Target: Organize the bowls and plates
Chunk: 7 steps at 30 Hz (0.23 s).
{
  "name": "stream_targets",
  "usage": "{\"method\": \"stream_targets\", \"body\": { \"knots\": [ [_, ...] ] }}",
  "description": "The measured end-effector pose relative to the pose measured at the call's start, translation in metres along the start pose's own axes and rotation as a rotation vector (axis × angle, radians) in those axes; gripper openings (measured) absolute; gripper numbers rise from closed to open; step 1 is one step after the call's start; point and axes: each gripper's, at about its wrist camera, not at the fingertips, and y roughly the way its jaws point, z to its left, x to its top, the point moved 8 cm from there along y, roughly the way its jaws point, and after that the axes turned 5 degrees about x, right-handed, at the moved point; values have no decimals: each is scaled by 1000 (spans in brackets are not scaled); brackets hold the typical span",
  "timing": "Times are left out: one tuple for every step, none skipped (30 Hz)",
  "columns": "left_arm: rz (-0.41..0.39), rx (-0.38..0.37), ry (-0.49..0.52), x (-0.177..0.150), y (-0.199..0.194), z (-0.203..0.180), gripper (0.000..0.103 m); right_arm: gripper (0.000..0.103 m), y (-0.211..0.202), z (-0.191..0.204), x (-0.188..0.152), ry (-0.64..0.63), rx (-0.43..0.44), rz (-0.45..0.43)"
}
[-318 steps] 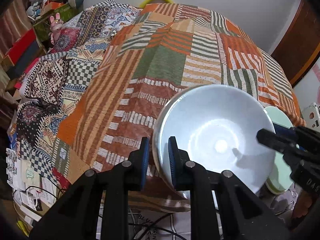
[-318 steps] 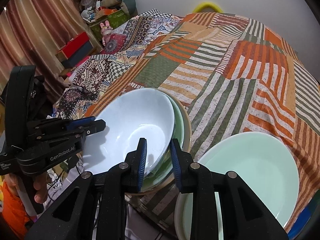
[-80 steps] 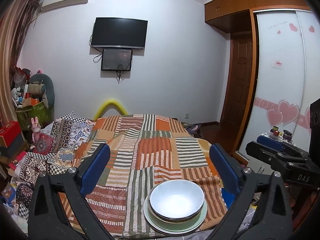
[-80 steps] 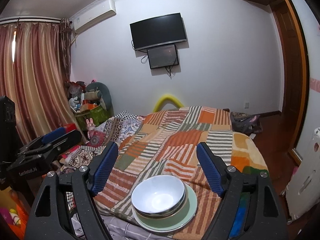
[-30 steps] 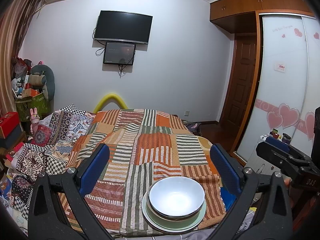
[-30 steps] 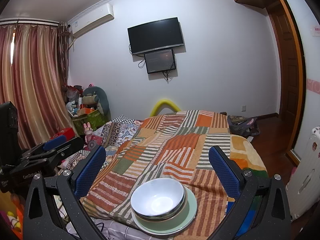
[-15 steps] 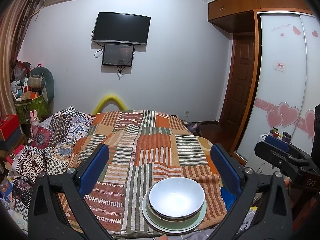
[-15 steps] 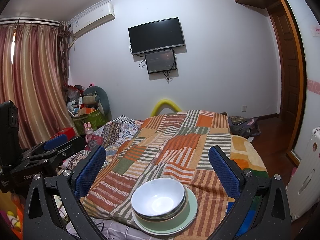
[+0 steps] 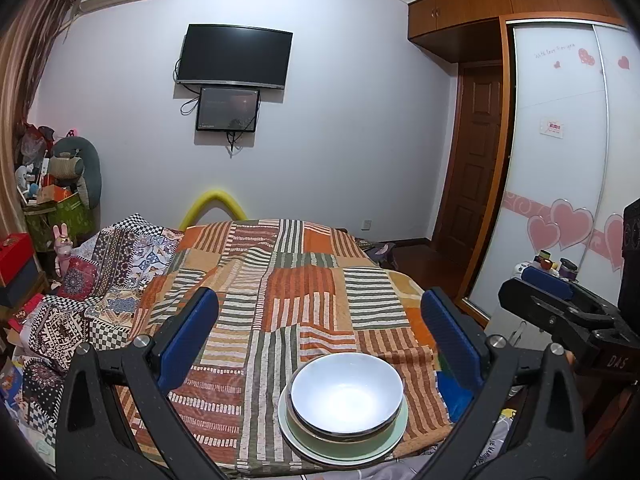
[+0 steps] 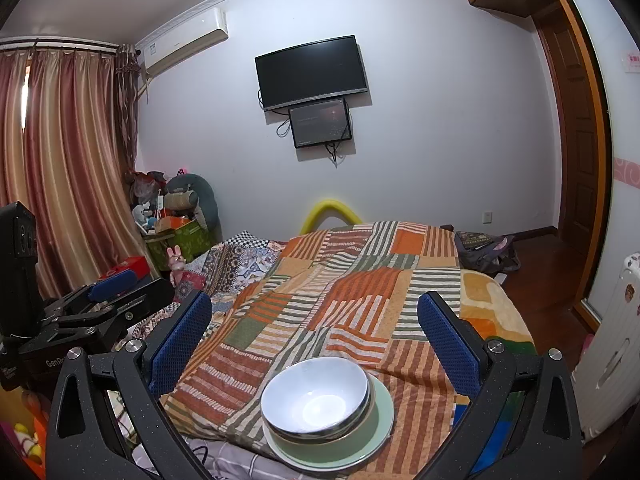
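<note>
A white bowl (image 9: 346,392) (image 10: 314,398) sits nested in other bowls on a pale green plate (image 9: 382,442) (image 10: 376,438), near the front edge of the striped patchwork bedspread (image 9: 288,292) (image 10: 360,292). My left gripper (image 9: 320,340) is held back from the stack, wide open, with nothing between its blue pads. My right gripper (image 10: 314,338) is likewise wide open and empty, framing the stack from a distance. Each gripper shows at the edge of the other's view: the right one (image 9: 560,312) and the left one (image 10: 100,312).
A patterned quilt (image 9: 92,292) lies on the bed's left. Boxes and toys (image 9: 48,200) crowd the left corner by the curtains (image 10: 60,160). A wall TV (image 9: 234,58), wooden door (image 9: 476,168), sliding wardrobe (image 9: 568,160) and white radiator (image 10: 612,348) bound the room.
Over ten seconds both grippers opened and backed well away from the dishes, which now stand as one stack. In the last second nothing has visibly moved.
</note>
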Motion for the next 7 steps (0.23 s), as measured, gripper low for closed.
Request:
{"method": "stream_targets", "body": {
  "knots": [
    [0, -1, 0, 0, 0, 0, 103, 103, 0, 0, 0, 0, 0, 1],
    [-1, -4, -3, 0, -1, 0, 103, 103, 0, 0, 0, 1, 1, 2],
    [-1, -5, -5, 0, -1, 1, 103, 103, 0, -1, 0, 2, 2, 3],
    [0, -6, -8, 0, 0, 1, 103, 103, 1, -1, 1, 2, 2, 4],
    [0, -8, -12, 0, 0, 1, 103, 103, 1, -1, 1, 3, 2, 4],
    [2, -10, -15, 0, 0, 1, 103, 103, 1, -1, 1, 3, 3, 5],
    [7, -13, -17, 0, 2, 2, 103, 103, 1, -1, 1, 3, 3, 4]
  ]
}}
